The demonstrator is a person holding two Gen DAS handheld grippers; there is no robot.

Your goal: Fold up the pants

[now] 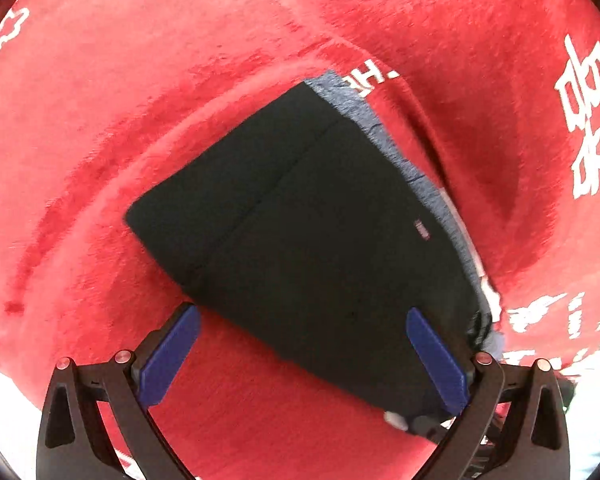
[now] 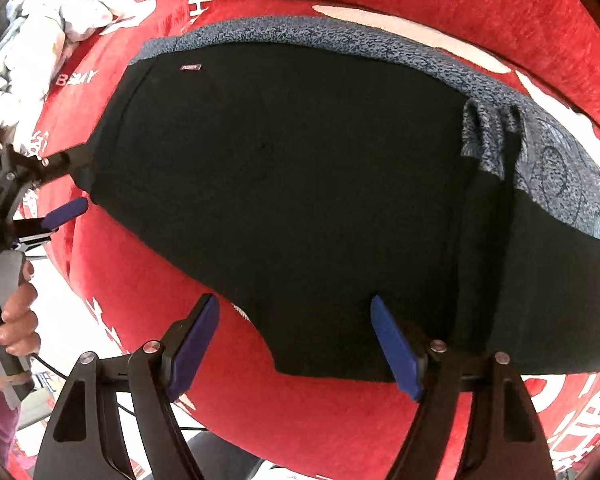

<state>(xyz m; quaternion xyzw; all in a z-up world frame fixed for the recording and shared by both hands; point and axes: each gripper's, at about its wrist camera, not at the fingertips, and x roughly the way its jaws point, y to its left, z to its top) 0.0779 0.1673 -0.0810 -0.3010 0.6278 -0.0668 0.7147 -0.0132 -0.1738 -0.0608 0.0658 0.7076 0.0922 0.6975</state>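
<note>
Black pants [image 1: 300,220] lie folded flat on a red plush cloth [image 1: 100,120], with their grey fleece lining [image 1: 380,120] showing along the far edge. In the right wrist view the pants [image 2: 300,180] fill the middle, lining [image 2: 340,36] at the top. My left gripper [image 1: 302,354] is open, its blue pads astride the pants' near corner. It also shows in the right wrist view [image 2: 66,190], open at the pants' left edge. My right gripper [image 2: 294,346] is open, its jaws wide over the pants' near edge.
The red cloth with white lettering [image 1: 588,120] covers the whole work surface. A crumpled white garment [image 2: 40,40] lies at the far left. A hand [image 2: 16,316] holds the left gripper's handle.
</note>
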